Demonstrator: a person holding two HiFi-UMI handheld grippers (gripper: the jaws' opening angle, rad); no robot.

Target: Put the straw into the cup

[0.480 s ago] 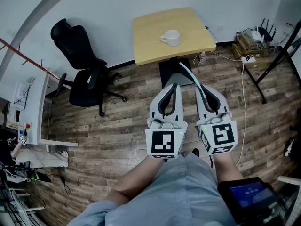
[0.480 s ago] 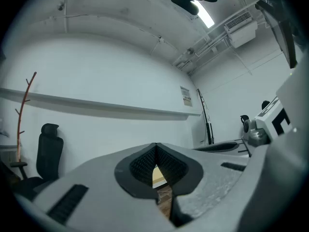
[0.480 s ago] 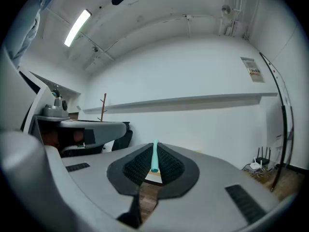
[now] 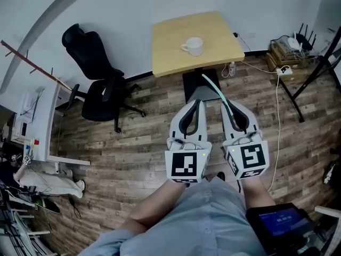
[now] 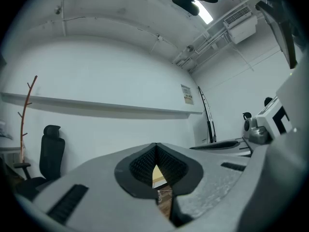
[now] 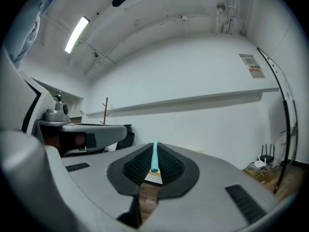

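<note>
Straw [image 4: 215, 91], pale teal, is clamped between the ribbed pads of the right gripper [image 4: 228, 103], jaws closed on it. Its free length runs out ahead of the jaw tips and leans toward the left gripper's side. In the right gripper view one cut end shows just behind the tips, between the pads.

Left gripper [image 4: 195, 101]: jaws together, tips meeting, nothing between them. Only a thin slit is left lower down, and table top and floor show through it. It is held just beside the right gripper, and both point the same way.

Cup [image 4: 194, 45], white with its handle to the left, stands upright on the light wood table [image 4: 170, 47]. It is ahead of both sets of jaws and well apart from them. The straw's far end is short of the table edge, not over the cup.

Black office chair [image 4: 98, 84] is off to the left of the left jaws, on the wood floor [image 4: 133, 143].

Against half a second ago: table and cup sit very slightly lower in the head view. The grippers hold the same side-by-side pose. The grip on the straw is unchanged, and so is its lean. The cup has not moved on the table.
</note>
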